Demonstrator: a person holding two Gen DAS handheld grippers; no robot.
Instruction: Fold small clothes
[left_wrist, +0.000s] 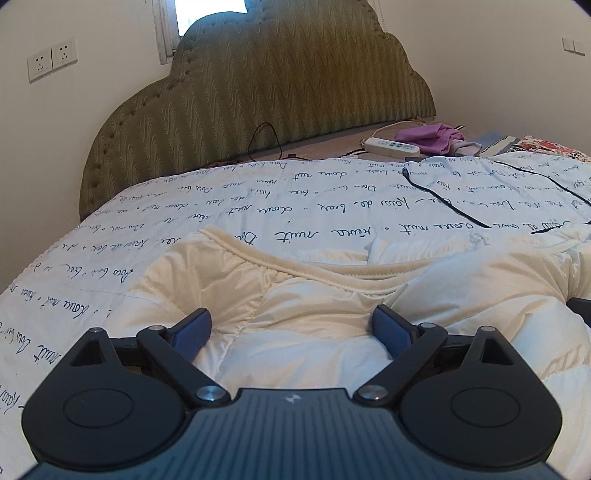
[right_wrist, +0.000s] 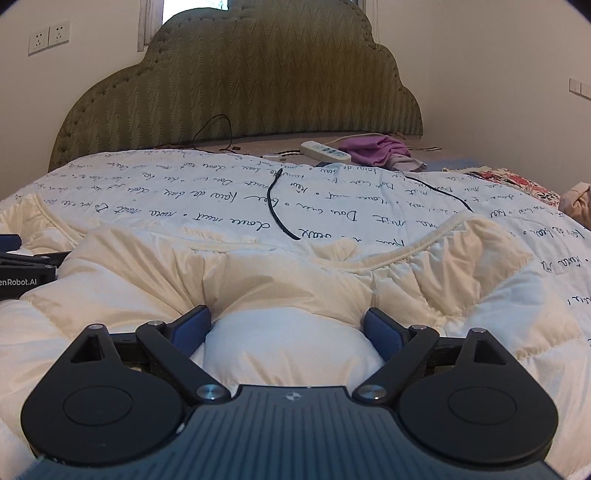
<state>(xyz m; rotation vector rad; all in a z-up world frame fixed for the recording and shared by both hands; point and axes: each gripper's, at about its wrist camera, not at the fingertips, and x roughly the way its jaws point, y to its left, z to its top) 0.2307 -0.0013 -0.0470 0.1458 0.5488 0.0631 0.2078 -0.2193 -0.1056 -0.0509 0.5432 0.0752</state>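
A cream padded garment (left_wrist: 332, 295) with an elastic-trimmed opening lies puffed up on the bed; it also shows in the right wrist view (right_wrist: 295, 280). My left gripper (left_wrist: 291, 328) is open, its blue fingers (left_wrist: 192, 328) pressed down into the garment's left side with fabric bulging between them. My right gripper (right_wrist: 288, 328) is open too, its fingers (right_wrist: 380, 332) straddling a puffed fold on the garment's right side. The left gripper's body shows at the left edge of the right wrist view (right_wrist: 22, 266).
The bed has a white quilt (left_wrist: 258, 206) printed with dark script. A black cable (right_wrist: 277, 206) lies across it just beyond the garment. A power strip (right_wrist: 325, 150) and purple clothes (right_wrist: 376, 149) sit by the green headboard (left_wrist: 266, 88). Floral fabric (right_wrist: 517, 182) lies far right.
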